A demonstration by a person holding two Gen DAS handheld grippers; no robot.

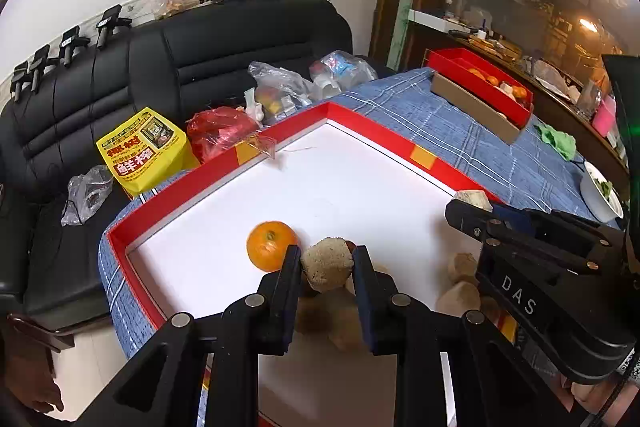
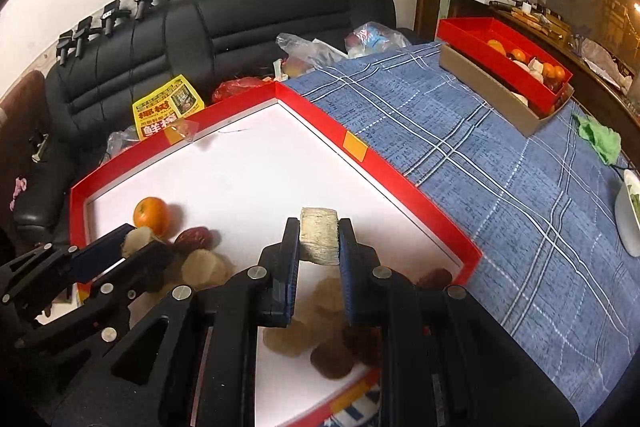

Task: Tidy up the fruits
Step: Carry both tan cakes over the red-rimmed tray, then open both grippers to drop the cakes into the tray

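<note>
A red-rimmed white tray (image 1: 224, 167) lies on a blue plaid cloth. My left gripper (image 1: 326, 261) is shut on a beige chunk (image 1: 327, 263) above the tray, next to an orange (image 1: 271, 245). My right gripper (image 2: 319, 237) is shut on another beige chunk (image 2: 319, 241) over the tray (image 2: 400, 179); it also shows in the left wrist view (image 1: 470, 205). Several beige chunks (image 2: 204, 267) and red dates (image 2: 195, 238) lie in the tray's near corner. The orange (image 2: 152, 215) sits at the tray's left.
A second red tray (image 2: 476, 45) with oranges sits on a cardboard box (image 2: 480, 87) at the far right. A green cloth (image 2: 598, 139) and a white bowl (image 2: 628, 215) lie at the right edge. A black sofa (image 1: 200, 47) with bags stands behind.
</note>
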